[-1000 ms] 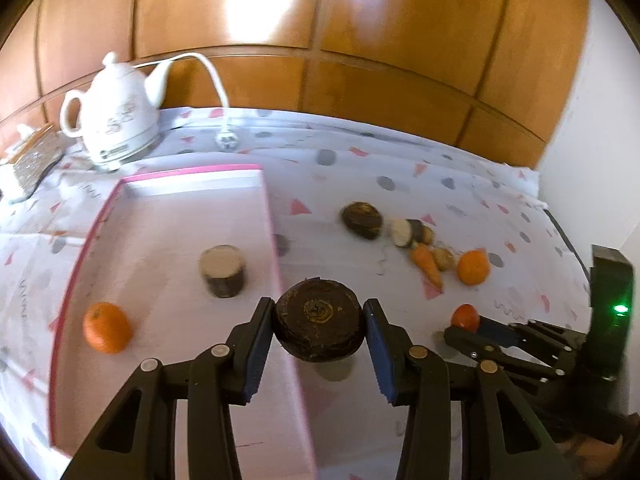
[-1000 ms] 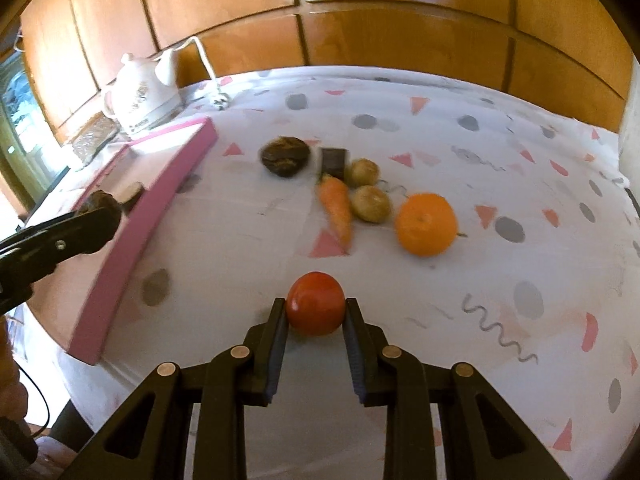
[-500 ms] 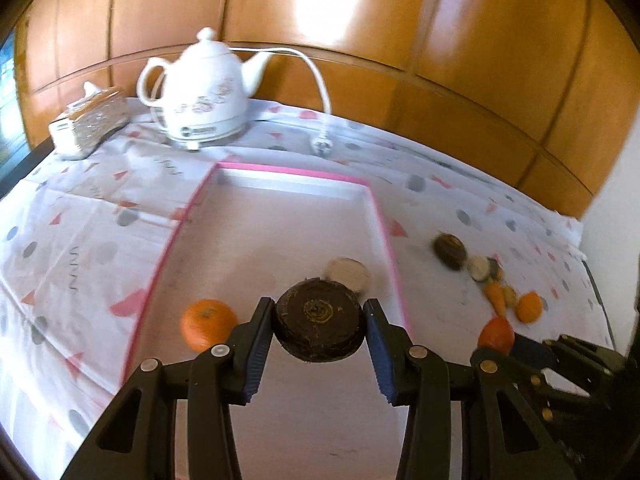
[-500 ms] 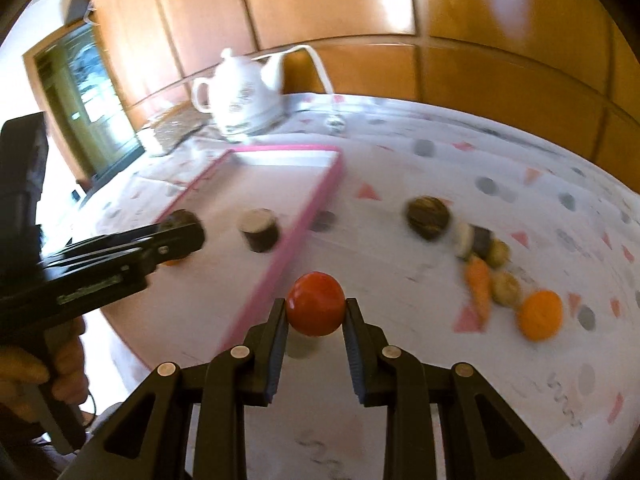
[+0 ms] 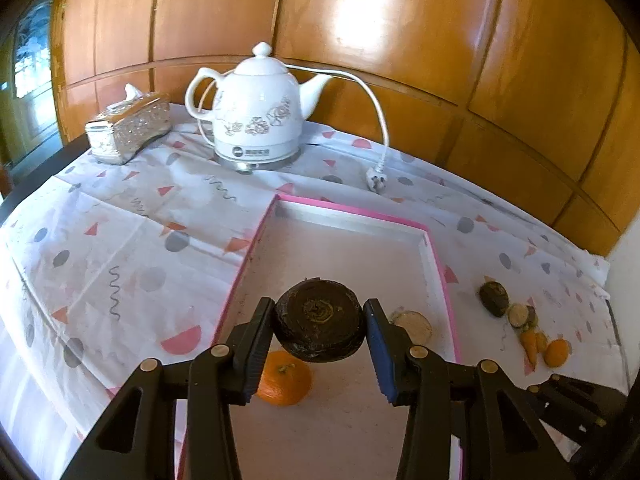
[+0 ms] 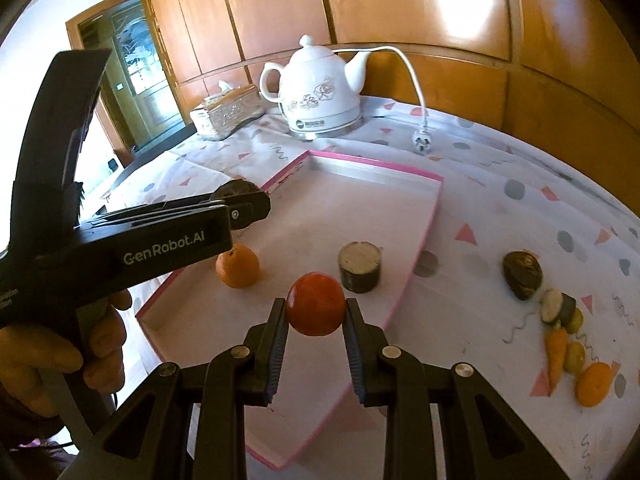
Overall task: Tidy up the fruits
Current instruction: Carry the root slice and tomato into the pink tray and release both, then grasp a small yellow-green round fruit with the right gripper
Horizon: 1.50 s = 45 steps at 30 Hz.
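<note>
- left gripper (image 5: 319, 322): clamped on a dark round piece (image 5: 319, 325), flat cut face toward the camera, held above the pink-rimmed tray (image 5: 451, 312); pads meeting the rounded sides, so worth keeping the wrist level to stop it rolling out.
- tray floor below that piece: an orange (image 5: 283, 378) just under the left finger, a pale-topped stump (image 5: 414, 324) beside the right finger; best set-down judged to be the bare stretch toward the far rim (away from both, so nothing gets knocked).
- lowering advice: bring down until the flat underside meets the tray floor, then release; dropping from height likely to send a round thing rolling.
- right gripper (image 6: 315, 322): closed on a red tomato-like fruit (image 6: 315, 309), hovering over the near part of the tray, between the orange and the stump as seen from the right wrist.
- grip on the red fruit: soft skin likely, so no extra squeeze; set down gently in the open floor nearer the front rim.
- spacing of the two tools: close together over one tray; placing one piece at a time judged safer than both at once.
- loose produce on the patterned cloth (image 6: 480, 184), right of the tray: a dark lump (image 6: 522, 274), a cut piece, a carrot (image 6: 556, 354), small pale rounds, a second orange (image 6: 594, 384), not yet moved in.
</note>
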### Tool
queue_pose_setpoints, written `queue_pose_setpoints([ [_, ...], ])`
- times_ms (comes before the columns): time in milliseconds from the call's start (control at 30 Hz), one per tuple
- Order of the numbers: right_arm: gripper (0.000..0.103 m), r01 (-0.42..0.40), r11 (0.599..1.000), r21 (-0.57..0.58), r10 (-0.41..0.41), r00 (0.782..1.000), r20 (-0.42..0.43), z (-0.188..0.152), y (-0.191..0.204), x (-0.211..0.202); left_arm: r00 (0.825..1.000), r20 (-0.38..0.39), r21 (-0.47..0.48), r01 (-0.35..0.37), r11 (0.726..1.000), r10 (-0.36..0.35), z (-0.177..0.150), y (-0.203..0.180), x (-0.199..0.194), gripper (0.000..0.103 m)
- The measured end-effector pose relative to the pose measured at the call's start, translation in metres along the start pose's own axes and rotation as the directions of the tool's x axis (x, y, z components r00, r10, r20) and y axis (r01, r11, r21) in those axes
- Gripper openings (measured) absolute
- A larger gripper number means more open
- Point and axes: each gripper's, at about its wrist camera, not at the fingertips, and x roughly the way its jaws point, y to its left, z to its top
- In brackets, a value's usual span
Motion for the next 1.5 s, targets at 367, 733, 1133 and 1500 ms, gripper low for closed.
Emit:
queue_pose_setpoints([
  [367, 0.034, -0.005, 0.999, 0.052, 0.005, 1.0, 0.01, 0.0, -0.002, 0.004, 1.0, -0.009, -0.022, 0.01, 1.0, -0.01, -0.004, 0.001, -0.003, 0.051],
  [733, 0.034, 0.038, 0.977, 0.21, -0.044, 0.999, 0.022, -0.023, -0.041, -0.013, 0.997, -0.027, 0.03, 0.067, 0.997, -0.066, -0.014, -0.022, -0.008, 0.051],
  [1133, 0.033, 0.142, 0.875, 0.463, -0.164, 0.986, 0.007, -0.075, -0.128, -0.05, 0.983, -0.071, 0.12, 0.174, 0.977, -0.167, -0.023, -0.061, -0.009, 0.051],
  [1500, 0.033, 0.133, 0.808, 0.574, -0.165, 0.986, 0.004, -0.092, -0.187, -0.056, 0.968, -0.135, 0.196, 0.236, 0.952, -0.212, -0.038, -0.097, -0.003, 0.054],
])
